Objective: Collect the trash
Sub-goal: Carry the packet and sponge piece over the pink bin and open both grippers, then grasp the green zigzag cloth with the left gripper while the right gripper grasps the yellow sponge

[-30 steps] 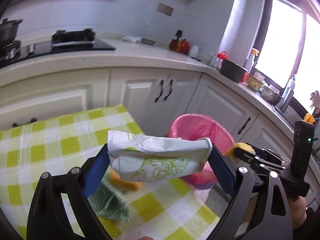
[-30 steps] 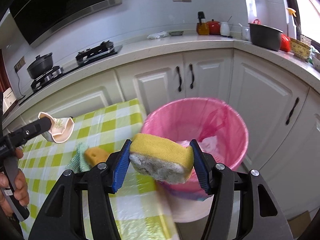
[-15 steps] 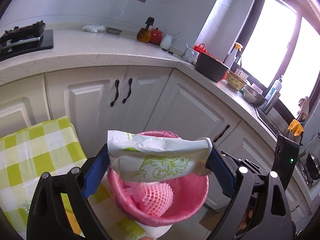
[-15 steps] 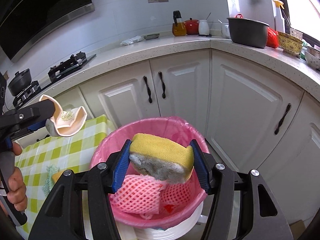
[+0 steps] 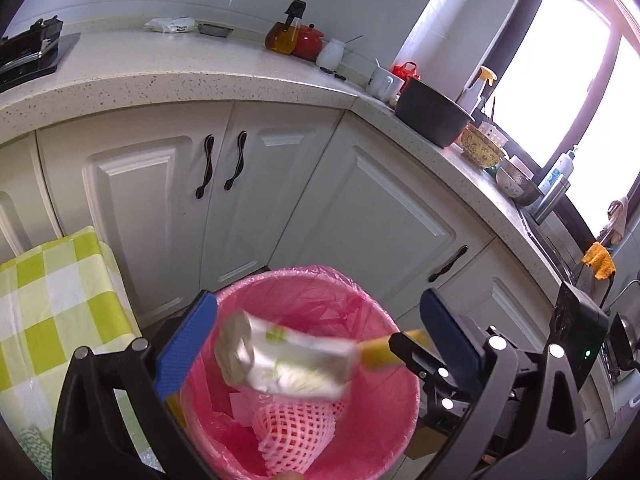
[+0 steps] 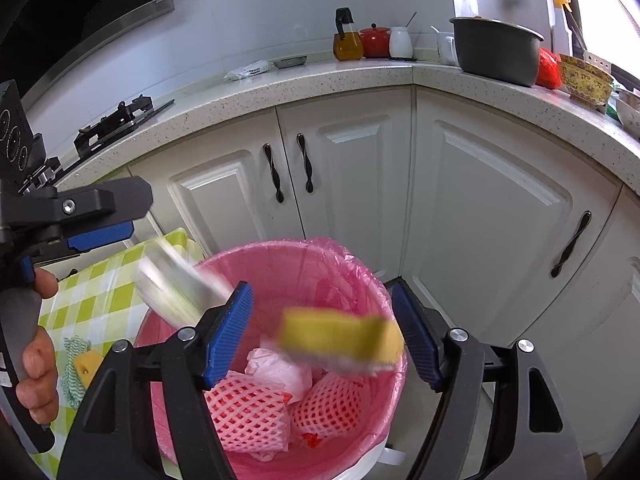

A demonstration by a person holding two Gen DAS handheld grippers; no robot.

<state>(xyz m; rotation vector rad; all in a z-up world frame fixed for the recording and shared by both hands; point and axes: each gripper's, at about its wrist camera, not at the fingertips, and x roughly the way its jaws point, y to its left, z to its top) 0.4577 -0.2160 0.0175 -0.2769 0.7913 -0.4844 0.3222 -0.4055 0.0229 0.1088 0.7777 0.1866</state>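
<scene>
Hanging over the pink-lined bin (image 5: 394,332), both grippers stood with jaws opening and nothing gripped. The left gripper (image 5: 320,344) had its blue pads spread wide, and the blurred white-and-green packet (image 5: 286,364) lay loose between them, clear of both pads, above the bin's mouth. The right gripper (image 6: 326,336) was less wide; the yellow sponge (image 6: 340,340) hung blurred between its pads, touching neither, over the bin. Inside lay pink foam nets (image 6: 244,412) and crumpled wrap. The checked tablecloth (image 6: 100,304) lay just beside the bin.
</scene>
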